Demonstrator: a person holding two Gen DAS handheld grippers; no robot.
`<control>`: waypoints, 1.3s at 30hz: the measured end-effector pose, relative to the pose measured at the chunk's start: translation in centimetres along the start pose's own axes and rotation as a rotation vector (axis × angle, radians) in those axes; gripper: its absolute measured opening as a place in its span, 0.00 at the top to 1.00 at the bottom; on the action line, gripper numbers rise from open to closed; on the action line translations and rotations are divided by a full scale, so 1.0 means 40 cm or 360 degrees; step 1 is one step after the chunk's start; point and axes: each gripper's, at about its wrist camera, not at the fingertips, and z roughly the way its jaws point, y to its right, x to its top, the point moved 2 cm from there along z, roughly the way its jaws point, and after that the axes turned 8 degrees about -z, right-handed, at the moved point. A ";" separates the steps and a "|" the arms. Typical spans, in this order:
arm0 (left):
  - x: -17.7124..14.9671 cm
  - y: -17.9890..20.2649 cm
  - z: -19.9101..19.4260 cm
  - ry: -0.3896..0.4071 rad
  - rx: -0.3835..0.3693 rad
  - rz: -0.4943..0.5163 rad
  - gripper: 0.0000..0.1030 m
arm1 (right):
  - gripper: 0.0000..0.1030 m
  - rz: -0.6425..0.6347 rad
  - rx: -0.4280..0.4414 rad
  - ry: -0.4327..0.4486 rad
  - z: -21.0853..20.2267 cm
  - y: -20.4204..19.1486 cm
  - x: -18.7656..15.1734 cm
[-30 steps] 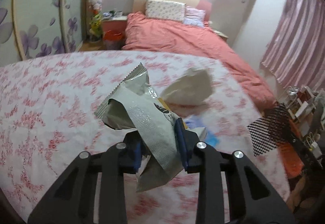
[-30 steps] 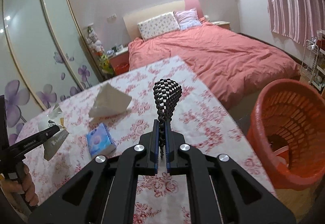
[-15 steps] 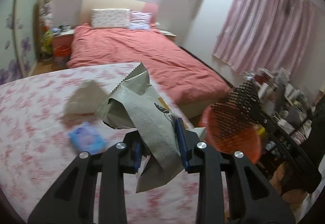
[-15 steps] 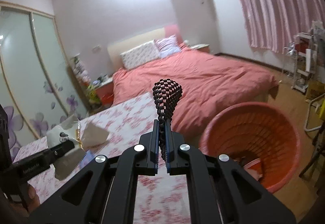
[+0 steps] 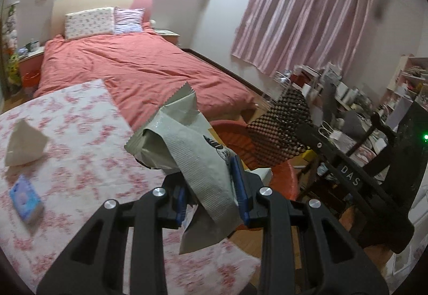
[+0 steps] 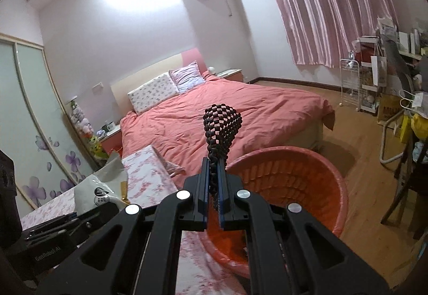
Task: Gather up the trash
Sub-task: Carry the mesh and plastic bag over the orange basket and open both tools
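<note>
My left gripper (image 5: pixel 210 194) is shut on a crumpled grey-green snack wrapper (image 5: pixel 187 142), held up past the right edge of the flowered table (image 5: pixel 75 134). My right gripper (image 6: pixel 212 189) is shut on a black net sleeve (image 6: pixel 222 123), whose bulb stands above its fingers; the same black net sleeve (image 5: pixel 281 121) shows in the left wrist view, hanging over the orange basket (image 5: pixel 286 174). That orange basket (image 6: pixel 307 177) stands on the wooden floor just right of the table, under and ahead of my right gripper. The wrapper (image 6: pixel 101 188) shows at the lower left of the right wrist view.
On the table lie a crumpled white tissue (image 5: pixel 24 139) and a blue tissue packet (image 5: pixel 25 198). A bed with a red cover (image 6: pixel 227 113) stands behind. Cluttered shelves and a white rack (image 6: pixel 371 80) fill the right side beneath pink curtains (image 5: pixel 307 16).
Both grippers have swung right, from over the table to its right edge by the orange basket, each keeping its hold. The tissue and blue packet have slid to the left of the view.
</note>
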 end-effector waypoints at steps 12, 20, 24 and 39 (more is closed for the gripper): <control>-0.011 0.089 0.193 -0.0162 -0.0091 0.0062 0.63 | 0.95 0.0098 -0.0012 -0.0080 0.068 0.114 -0.024; -0.049 0.067 0.325 -0.0314 -0.0008 0.0023 0.44 | 0.79 0.0228 -0.0029 -0.0239 0.123 0.200 -0.075; -0.065 0.044 0.352 -0.0356 0.0026 0.0001 0.40 | 0.77 0.0265 -0.0050 -0.0273 0.121 0.203 -0.092; -0.055 0.023 0.331 -0.0336 0.0115 -0.0045 0.15 | 0.76 0.0245 -0.0087 -0.0272 0.109 0.213 -0.089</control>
